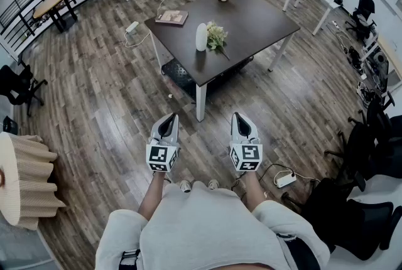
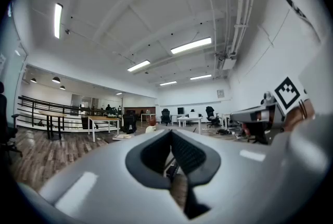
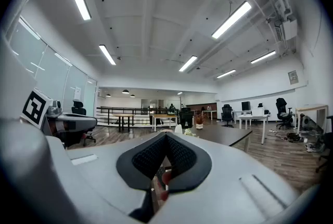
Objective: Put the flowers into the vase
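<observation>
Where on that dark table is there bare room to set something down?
The table's right half, past the flowers, is bare, as is the near corner before the vase. Crowded where vase and flowers sit together.

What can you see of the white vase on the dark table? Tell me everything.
The white vase is a tall, smooth, rounded cylinder with a matte look, like ceramic or plastic. It stands upright on the dark table, in the half nearer the person. No stems stick out of its top. The flowers lie on the table close to its right in the head view; whether they touch it is too small to tell.
</observation>
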`<state>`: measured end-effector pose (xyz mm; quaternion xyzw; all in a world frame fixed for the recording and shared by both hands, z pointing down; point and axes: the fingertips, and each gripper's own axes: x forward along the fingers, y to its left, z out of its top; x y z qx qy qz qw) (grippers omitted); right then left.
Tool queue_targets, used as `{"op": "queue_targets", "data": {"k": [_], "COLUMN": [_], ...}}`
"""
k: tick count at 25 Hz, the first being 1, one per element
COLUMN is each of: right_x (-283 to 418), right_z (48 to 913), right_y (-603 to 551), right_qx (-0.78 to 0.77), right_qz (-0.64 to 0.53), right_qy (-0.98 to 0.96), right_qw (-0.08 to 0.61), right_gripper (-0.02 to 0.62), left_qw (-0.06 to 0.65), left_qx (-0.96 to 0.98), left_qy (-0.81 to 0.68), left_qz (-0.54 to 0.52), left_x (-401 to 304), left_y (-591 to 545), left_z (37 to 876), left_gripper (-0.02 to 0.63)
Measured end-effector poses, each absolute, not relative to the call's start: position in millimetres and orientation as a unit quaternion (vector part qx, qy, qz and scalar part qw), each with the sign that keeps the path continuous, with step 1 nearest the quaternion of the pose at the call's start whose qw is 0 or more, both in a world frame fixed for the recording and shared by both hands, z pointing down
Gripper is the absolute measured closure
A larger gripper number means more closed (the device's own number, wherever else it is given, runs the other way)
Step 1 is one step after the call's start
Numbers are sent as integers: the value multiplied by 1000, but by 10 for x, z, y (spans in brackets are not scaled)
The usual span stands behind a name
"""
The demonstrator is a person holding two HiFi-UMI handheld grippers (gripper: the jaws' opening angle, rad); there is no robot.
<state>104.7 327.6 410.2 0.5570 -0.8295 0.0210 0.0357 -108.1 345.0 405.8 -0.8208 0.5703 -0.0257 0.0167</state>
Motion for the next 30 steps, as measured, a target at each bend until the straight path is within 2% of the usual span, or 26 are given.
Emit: {"op": "queue_targets", "data": {"k": [19, 30], "right_x": [1158, 1505], "right_z": [4114, 4218], "right_y": [3421, 3387], "right_qx": [537, 514], "right_qz": [27, 30], "right_qy": [-843, -857], "right_qw": [24, 31], "right_gripper": [598, 598], "left_qw": [20, 14], "left_qx": [-817, -809], "left_qy": [575, 585], "left_qz": [-36, -47], "left_x": [-839, -438], "left_y": [3611, 3591], "left_z": [4059, 4173], "left_gripper": [597, 597]}}
